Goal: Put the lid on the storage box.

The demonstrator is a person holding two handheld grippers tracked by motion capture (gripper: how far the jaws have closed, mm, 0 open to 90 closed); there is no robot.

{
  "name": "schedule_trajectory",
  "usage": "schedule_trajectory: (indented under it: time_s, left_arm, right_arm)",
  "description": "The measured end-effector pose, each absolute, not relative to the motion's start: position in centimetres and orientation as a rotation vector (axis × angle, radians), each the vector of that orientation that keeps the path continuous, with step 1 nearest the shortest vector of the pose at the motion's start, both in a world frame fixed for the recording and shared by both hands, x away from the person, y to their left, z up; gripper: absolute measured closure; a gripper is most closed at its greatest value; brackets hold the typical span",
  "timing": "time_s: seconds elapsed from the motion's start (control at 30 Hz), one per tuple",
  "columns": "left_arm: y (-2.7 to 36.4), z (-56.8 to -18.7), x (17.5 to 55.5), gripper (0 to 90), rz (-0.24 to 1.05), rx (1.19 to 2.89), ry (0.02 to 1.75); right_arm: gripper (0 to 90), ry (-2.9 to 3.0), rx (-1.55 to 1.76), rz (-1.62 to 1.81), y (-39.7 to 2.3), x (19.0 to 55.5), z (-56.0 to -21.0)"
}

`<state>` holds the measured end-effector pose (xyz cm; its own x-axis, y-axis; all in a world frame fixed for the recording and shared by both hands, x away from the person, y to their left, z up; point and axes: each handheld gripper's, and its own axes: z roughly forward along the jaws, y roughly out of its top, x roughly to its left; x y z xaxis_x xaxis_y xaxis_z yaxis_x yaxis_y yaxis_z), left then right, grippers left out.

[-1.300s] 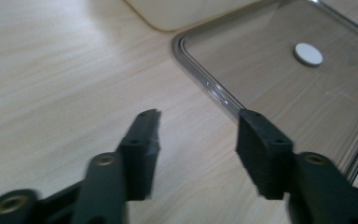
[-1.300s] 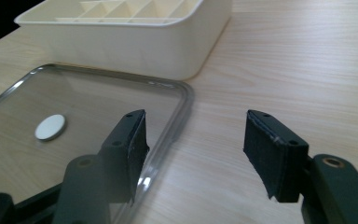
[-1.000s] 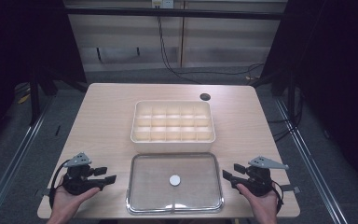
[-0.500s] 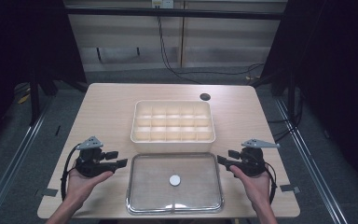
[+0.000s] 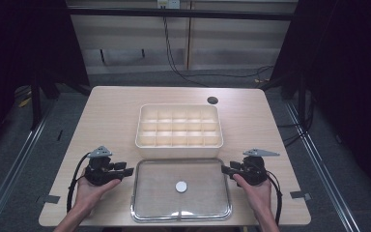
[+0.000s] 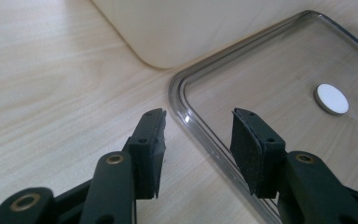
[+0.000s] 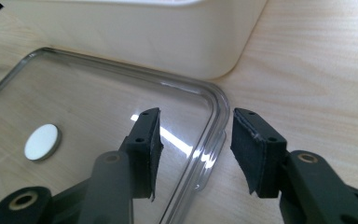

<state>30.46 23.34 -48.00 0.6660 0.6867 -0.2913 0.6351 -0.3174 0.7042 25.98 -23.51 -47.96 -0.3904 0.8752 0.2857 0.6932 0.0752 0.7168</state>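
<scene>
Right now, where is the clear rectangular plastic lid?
In the high view, the clear rectangular plastic lid lies flat at the table's near edge, between both tools, before the cream compartment box.

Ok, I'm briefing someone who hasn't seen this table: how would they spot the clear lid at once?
Start at the wooden table and find the cream compartment box near its middle. Directly in front of it, on the person's side, the clear lid lies flat between the two grippers. It is the see-through rectangle with rounded corners and a small white disc at its centre.
</scene>
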Motion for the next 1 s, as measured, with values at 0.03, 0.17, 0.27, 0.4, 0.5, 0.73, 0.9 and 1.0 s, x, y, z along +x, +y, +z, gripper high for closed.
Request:
schedule_trajectory:
  time_s: [0.03, 0.17, 0.27, 0.4, 0.5, 0.73, 0.9, 1.0]
  left_arm:
    - [23.3, -48.3, 30.5, 55.5, 0.06, 2.035, 1.028]
    - [22.2, -48.6, 29.9, 55.6, 0.052, 2.1, 0.981]
    - [21.8, -48.8, 29.8, 55.6, 0.051, 2.125, 0.972]
    - [21.4, -49.2, 29.8, 60.0, 0.04, 2.155, 0.966]
    - [21.3, -49.4, 29.9, 62.7, 0.033, 2.158, 0.97]
    - [20.8, -49.5, 29.6, 62.4, 0.026, 2.168, 0.948]
    - [20.7, -49.5, 29.4, 62.3, 0.032, 2.175, 0.94]
    - [20.7, -49.4, 29.3, 62.9, 0.027, 2.179, 0.942]
  right_arm:
    - [54.4, 2.14, 1.59, 1.171, -23.3, 25.9, -48.3]
    - [55.6, 2.161, 1.6, 1.129, -23.1, 25.8, -48.9]
    - [56.0, 2.163, 1.602, 1.103, -22.9, 25.6, -49.0]
    - [58.3, 2.17, 1.598, 1.09, -22.9, 25.6, -49.2]
    - [58.2, 2.176, 1.608, 1.06, -22.7, 25.6, -49.4]
    - [58.1, 2.193, 1.591, 1.035, -22.4, 25.6, -49.6]
    - [57.4, 2.197, 1.582, 1.032, -21.9, 25.5, -49.7]
    - [57.3, 2.188, 1.594, 1.046, -21.9, 25.5, -49.8]
